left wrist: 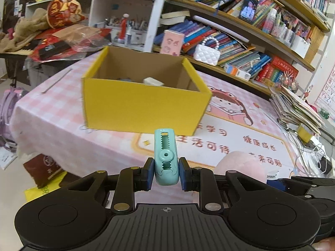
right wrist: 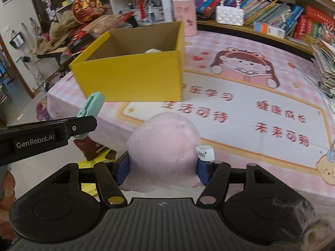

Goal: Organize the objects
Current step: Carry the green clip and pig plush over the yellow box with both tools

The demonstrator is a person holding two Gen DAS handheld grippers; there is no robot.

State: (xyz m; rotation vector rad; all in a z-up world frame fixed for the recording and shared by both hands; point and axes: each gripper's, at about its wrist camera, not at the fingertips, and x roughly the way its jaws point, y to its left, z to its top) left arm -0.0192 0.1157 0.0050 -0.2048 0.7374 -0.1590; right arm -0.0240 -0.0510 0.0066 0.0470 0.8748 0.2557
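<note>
Two grippers hung just short of the yellow box on the table: left gripper jaws pinched a teal clip; right gripper jaws squeezed a pink plush toy.

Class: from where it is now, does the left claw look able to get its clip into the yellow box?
Probably yes. The left claw grips the clip, the box is open-topped, and nothing lies between them.

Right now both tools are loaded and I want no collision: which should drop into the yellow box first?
Probably left. Its tool grips the small teal clip facing the yellow box; the right tool carries the bulky pink plush.
</note>
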